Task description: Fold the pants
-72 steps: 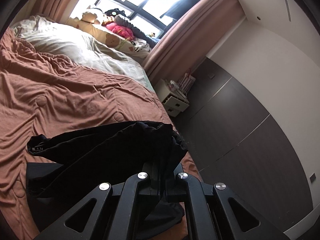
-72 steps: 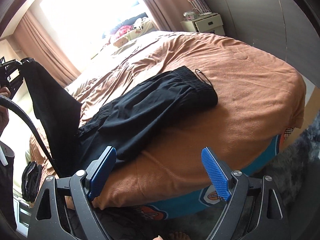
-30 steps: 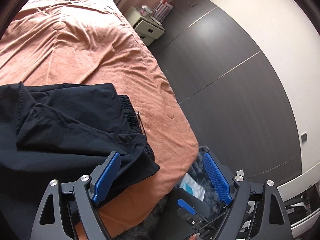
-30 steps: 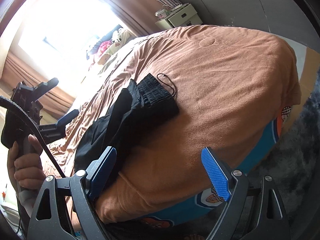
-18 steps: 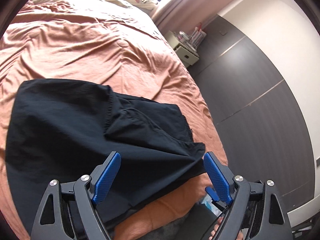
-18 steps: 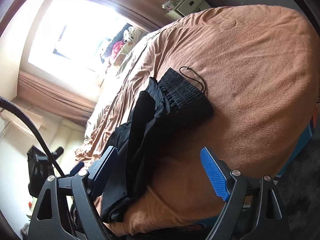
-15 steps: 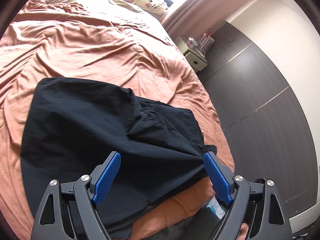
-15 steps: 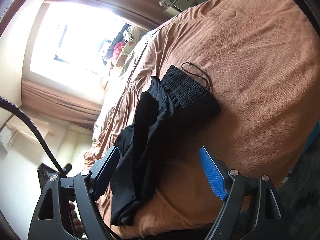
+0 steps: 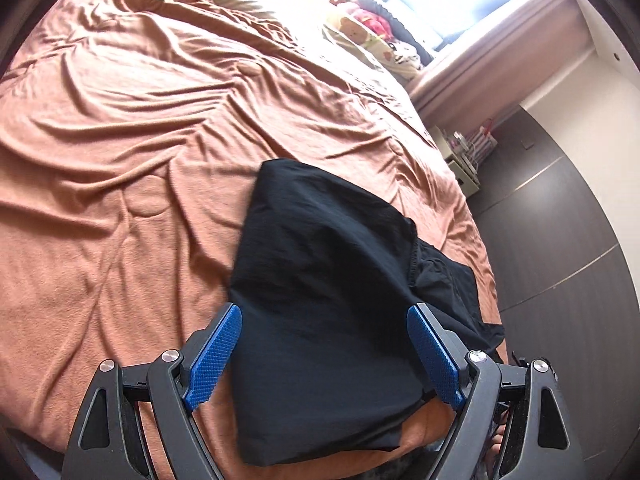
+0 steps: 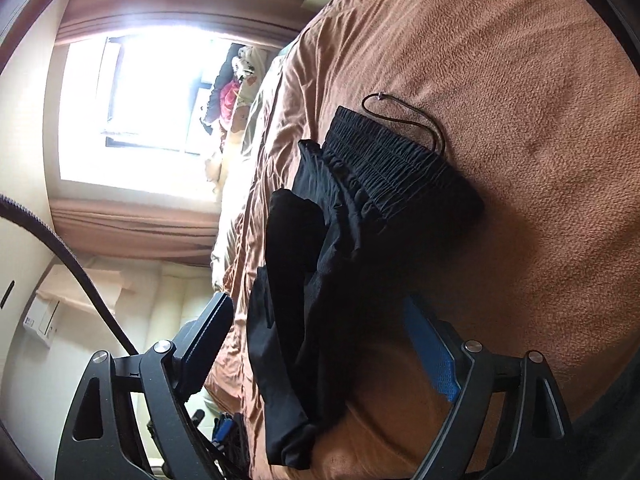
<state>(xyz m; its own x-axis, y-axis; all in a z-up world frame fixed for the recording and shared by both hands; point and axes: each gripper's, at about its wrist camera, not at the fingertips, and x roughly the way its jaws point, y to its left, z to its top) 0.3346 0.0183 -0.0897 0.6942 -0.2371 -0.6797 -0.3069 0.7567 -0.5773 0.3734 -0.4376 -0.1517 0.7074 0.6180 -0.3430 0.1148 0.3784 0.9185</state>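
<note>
Rust-brown bedspread [image 9: 132, 152]: a wrinkled blanket covering the bed, filling the left and centre of the left wrist view and the right side of the right wrist view, where the scene appears rolled sideways.
Pants [image 9: 320, 308]: black, lying folded over on the bedspread near the bed's edge, lower centre of the left wrist view; a smooth upper layer lies over a second layer that sticks out at centre right.
Waistband [image 10: 392, 160]: the gathered elastic end of the pants, at centre of the right wrist view, flat on the blanket.
Drawstring [image 10: 404, 114]: a thin dark cord looping out from the waistband onto the bedspread, upper centre of the right wrist view.
Left gripper [image 9: 325, 360]: at the bottom of its own view, jaws spread wide; the pants show between the two blue pads [image 9: 214, 356], but the fabric is not pinched and nothing is held.
Right gripper [image 10: 320, 356]: at the bottom of its own view; its jaws are opening, and the bunched side edge of the pants lies between them. Whether the fingers touch the cloth cannot be told; the fabric is not clamped.
Window [image 10: 132, 100]: bright, washed out, in the upper left of the right wrist view, with brown curtains beside it.
Soft toys [image 9: 372, 28]: a small heap at the head of the bed by the window, top centre of the left wrist view.
Nightstand [image 9: 466, 164]: pale, beside the bed against a dark panelled wall, centre right of the left wrist view.
</note>
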